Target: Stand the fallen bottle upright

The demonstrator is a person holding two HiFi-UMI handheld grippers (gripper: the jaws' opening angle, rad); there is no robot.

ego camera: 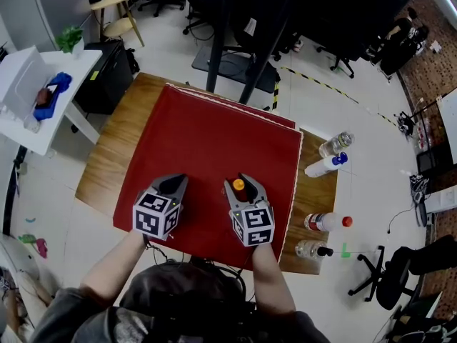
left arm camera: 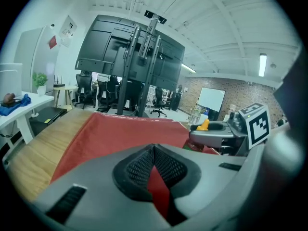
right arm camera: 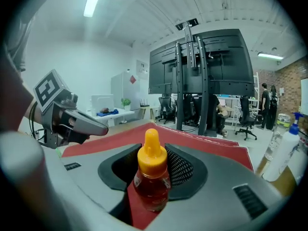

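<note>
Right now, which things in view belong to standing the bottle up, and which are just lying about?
Job in hand:
- orange-capped bottle, upright between the jaws of the right gripper
- red cloth beneath it

Just about:
- left gripper, shut and empty
- white spray bottle, clear bottle, red-capped bottle and black-capped bottle, along the table's right edge

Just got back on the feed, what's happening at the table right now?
A person holds a gripper in each hand over the red cloth on the table. The right gripper is shut on a small orange-capped bottle, which is upright between its jaws. The left gripper is shut and empty beside it. Other bottles sit along the table's right edge.
</note>
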